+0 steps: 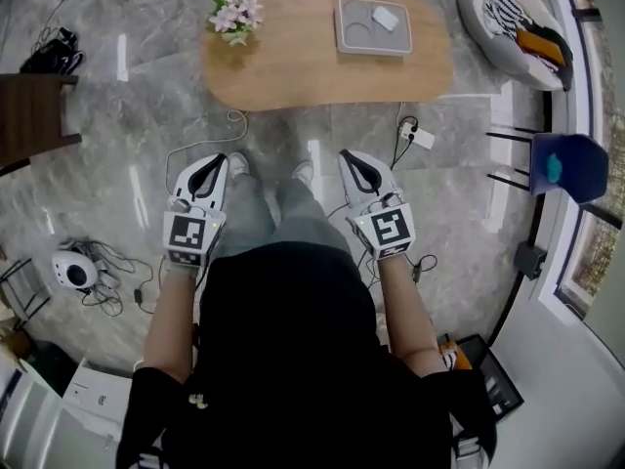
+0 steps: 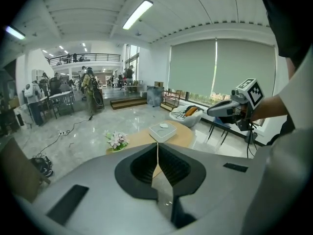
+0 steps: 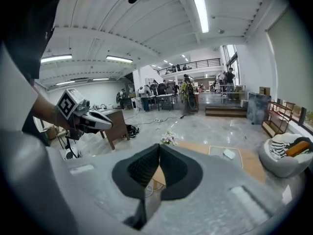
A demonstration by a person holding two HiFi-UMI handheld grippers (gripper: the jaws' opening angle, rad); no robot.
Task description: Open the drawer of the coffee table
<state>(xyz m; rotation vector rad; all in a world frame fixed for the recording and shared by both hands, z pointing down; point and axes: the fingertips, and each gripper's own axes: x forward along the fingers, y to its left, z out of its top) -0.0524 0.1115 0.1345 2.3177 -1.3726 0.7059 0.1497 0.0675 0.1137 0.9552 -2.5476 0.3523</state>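
A low oval wooden coffee table [image 1: 293, 66] stands on the marble floor ahead of me; its drawer is not visible from here. On it sit pink flowers [image 1: 235, 15] at the left and a grey tray [image 1: 371, 27] with a small white item at the right. My left gripper [image 1: 214, 167] and right gripper [image 1: 354, 160] hang side by side over the floor, well short of the table's near edge, both shut with nothing between the jaws. The left gripper view shows the table [image 2: 142, 140], flowers [image 2: 116, 140] and tray [image 2: 163, 130] past the shut jaws; the right gripper view shows the table [image 3: 249, 165] too.
A white power strip [image 1: 418, 136] with cables lies on the floor near the table's right end. A round white seat with cushions [image 1: 513, 27] and a blue chair [image 1: 566, 164] stand at the right. A dark wooden desk [image 1: 34, 115] is at the left, a small white device [image 1: 70, 270] below it.
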